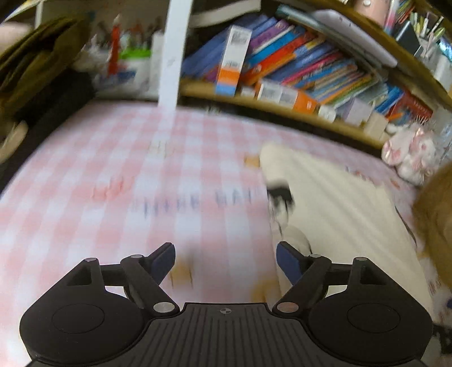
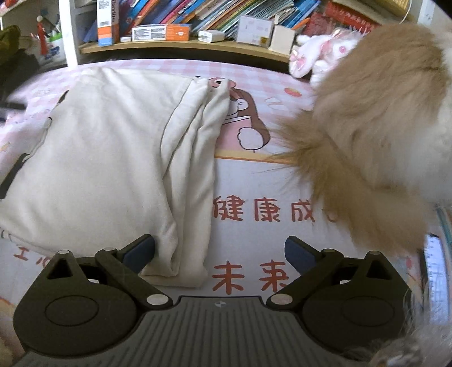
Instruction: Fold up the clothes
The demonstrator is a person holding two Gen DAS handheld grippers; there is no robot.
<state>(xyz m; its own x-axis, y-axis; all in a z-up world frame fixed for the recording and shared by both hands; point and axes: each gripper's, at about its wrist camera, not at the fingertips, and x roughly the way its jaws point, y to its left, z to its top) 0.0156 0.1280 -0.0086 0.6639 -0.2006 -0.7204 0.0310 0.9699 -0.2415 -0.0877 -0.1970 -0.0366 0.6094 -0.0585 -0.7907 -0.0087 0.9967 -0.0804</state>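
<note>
Both our tongs were spread wide and held nothing above the pink checked sheet [image 2: 254, 180].

Our right gripper [image 2: 219, 247] hovered at the near edge of the cream garment [image 2: 113, 158], which lay folded on the sheet's left part, its doubled edge running between the fingers. Our left gripper [image 1: 225, 254] hung over bare sheet, the garment [image 1: 333, 209] to its right. A tan fluffy animal [image 2: 375, 132] sat beside it; books [image 2: 214, 14] lined the shelf behind.

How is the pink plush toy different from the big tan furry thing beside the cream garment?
The pink plush toy is pale pink-white and lies far back, below the shelf; the tan furry thing is golden-brown, looks larger, and sits nearer the cream garment. Both are fluffy.
</note>
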